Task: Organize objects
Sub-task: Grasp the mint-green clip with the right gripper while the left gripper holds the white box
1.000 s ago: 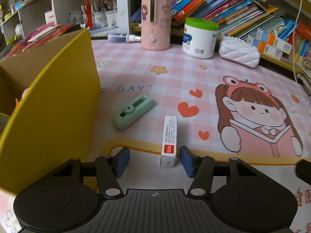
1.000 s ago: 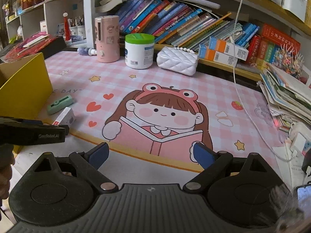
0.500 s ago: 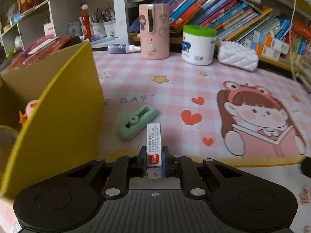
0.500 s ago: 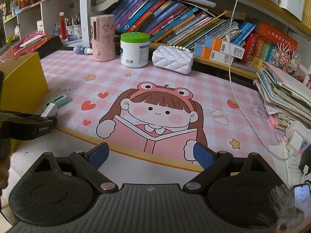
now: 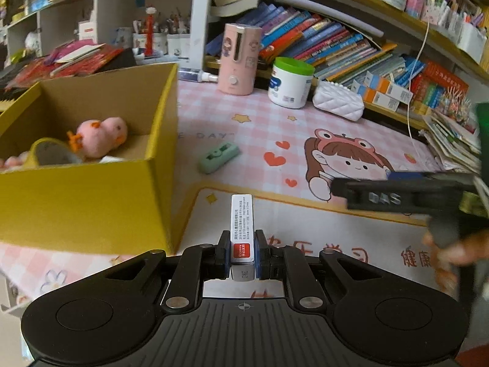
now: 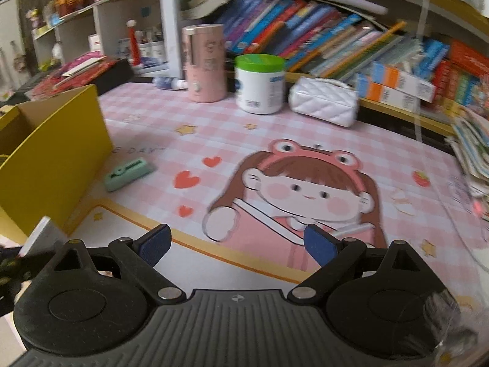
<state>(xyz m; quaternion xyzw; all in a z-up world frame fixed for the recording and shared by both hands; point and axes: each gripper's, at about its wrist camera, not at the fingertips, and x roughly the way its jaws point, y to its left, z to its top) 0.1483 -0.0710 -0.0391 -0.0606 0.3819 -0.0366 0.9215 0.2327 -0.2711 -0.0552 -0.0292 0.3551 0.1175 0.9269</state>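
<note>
Small white carton point(image 5: 242, 226), long and narrow with a red label near its gripped end, sits clamped between the blue pads of the left gripper point(image 5: 242, 255), held by its rear end and lifted clear of the desk, just right of the yellow cardboard box point(image 5: 91, 195). It looks light and stiff, a thin paperboard sleeve with flat sides that suit a pinch across the narrow width; too hard a squeeze would probably dent it, and a hold this far back leaves most of its length sticking forward, so it may tip or swing if moved briskly.

Further out, the green utility knife point(image 5: 218, 156) lies flat on the mat point(image 5: 305, 116) near the box's corner. It appears to be hard plastic, light and a little slick, best taken across its short sides at mid-length. The right gripper point(image 6: 238, 244) has its jaws spread wide and holds nothing.

Inside the box lie a pink plush toy point(image 5: 99, 136) and a roll of tape point(image 5: 50, 153), with free floor beside them. The mat is smooth and printed, covering the desk. Behind stand a pink cylinder point(image 5: 240, 59), a green-lidded jar point(image 5: 290, 82), a white quilted pouch point(image 5: 337, 105) and shelves of books point(image 5: 321, 42).
</note>
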